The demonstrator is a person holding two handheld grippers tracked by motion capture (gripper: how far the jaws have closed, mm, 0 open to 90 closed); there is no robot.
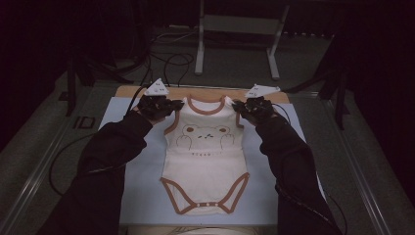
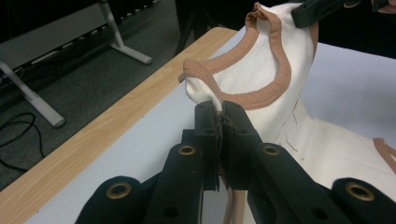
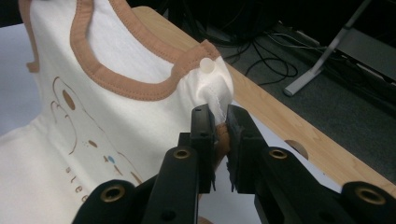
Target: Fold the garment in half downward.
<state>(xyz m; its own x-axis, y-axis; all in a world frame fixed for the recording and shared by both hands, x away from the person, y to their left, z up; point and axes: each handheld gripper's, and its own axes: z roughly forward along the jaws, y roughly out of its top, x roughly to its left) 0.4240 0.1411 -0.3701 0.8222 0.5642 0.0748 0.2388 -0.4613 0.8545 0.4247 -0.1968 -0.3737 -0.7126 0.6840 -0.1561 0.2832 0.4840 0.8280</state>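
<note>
Here, both tongs [image 1: 179, 105] pinching bodysuit [image 1: 205, 156] shoulders.

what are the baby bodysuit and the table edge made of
Bodysuit: soft cream knit, probably cotton; matte, it bunches where the jaws pinch it, with tan ribbed stitched trim. Table edge: light wood or wood-look laminate, with visible grain and a smooth finish.
</note>
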